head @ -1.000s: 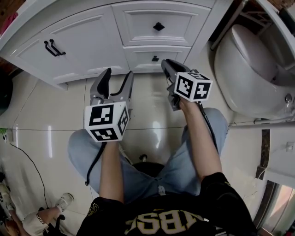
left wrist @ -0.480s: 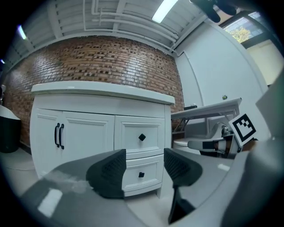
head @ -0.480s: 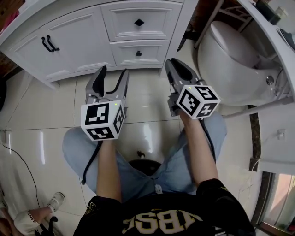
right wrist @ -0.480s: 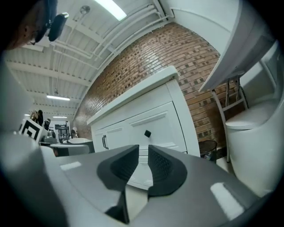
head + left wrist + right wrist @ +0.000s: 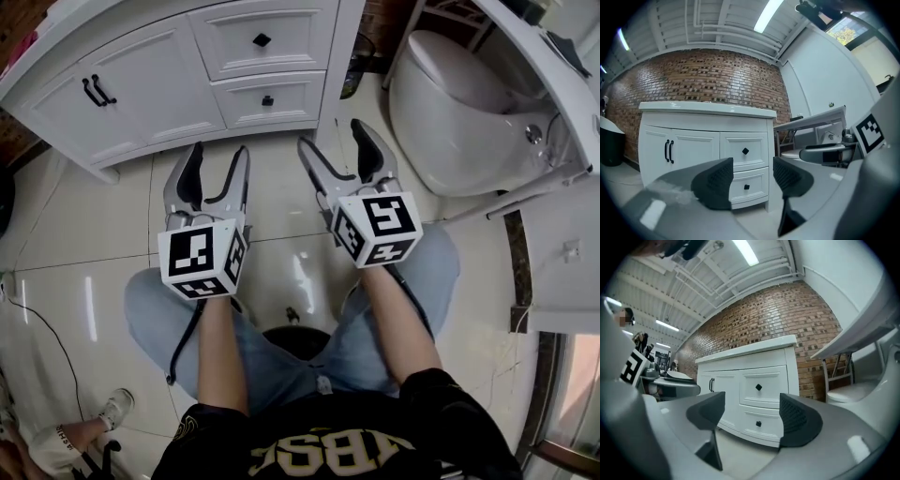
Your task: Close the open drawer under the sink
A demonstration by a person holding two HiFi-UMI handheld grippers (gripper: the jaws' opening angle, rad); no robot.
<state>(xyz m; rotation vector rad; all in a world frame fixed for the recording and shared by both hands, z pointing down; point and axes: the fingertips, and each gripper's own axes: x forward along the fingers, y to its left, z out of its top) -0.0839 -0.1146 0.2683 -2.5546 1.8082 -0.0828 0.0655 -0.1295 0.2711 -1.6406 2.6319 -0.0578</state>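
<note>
Tile floor (image 5: 94, 225), brick wall (image 5: 717, 79); drawer (image 5: 286, 97) flush w/ cabinet (image 5: 155, 80). My left hand-held gripper (image 5: 218, 155) open, right hand-held gripper (image 5: 333, 139) opening, both empty.

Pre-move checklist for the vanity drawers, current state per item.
1. Lower drawer flush with the cabinet front: ok.
2. Upper drawer flush: ok.
3. Cabinet doors shut: ok.
4. Left hand-held gripper jaws apart, nothing between them: ok.
5. Right hand-held gripper jaws opening, nothing between them: ok.
6. Both grippers clear of the cabinet, with bare floor between: ok.
</note>
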